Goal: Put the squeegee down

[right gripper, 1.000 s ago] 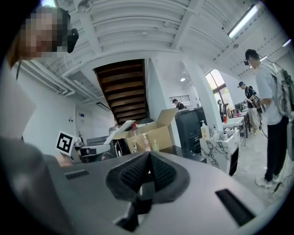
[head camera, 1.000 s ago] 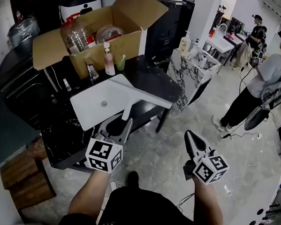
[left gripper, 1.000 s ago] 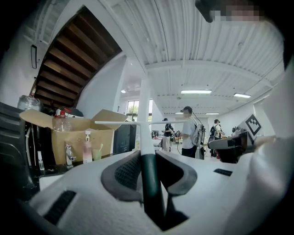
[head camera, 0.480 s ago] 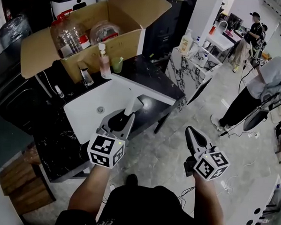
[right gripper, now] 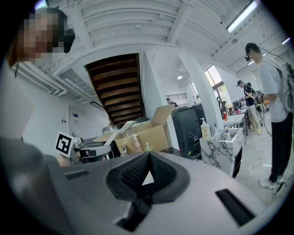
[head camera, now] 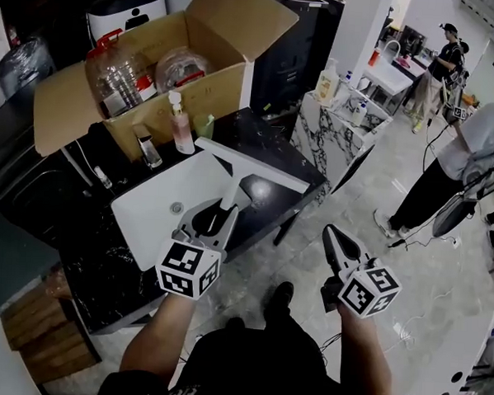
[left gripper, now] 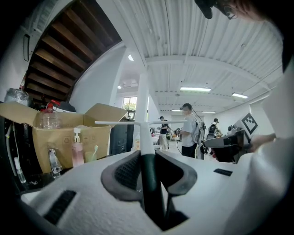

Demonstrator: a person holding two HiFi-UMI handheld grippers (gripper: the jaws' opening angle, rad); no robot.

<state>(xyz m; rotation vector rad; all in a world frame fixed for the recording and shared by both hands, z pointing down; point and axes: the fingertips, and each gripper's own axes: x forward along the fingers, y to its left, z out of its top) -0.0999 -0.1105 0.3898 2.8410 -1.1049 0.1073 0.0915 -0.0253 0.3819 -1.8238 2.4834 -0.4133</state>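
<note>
The squeegee [head camera: 249,163] is smooth white plastic with a dark matt grip. The counter [head camera: 103,259] is glossy black stone veined white, and its sink [head camera: 147,208] is smooth glossy white. The far box [head camera: 213,87] is matt brown cardboard, holding a clear plastic jug [head camera: 113,70]. The pads [left gripper: 120,173] of the left gripper [head camera: 208,223] look dark, rubbery and finely ribbed.

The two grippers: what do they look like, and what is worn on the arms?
The left gripper is white, the right gripper grey; both have dark ribbed pads and a white cube with black square markers. No sleeves cover the forearms; the top is black.

The left gripper [head camera: 211,220] hides the handle end of the squeegee [head camera: 250,165].
</note>
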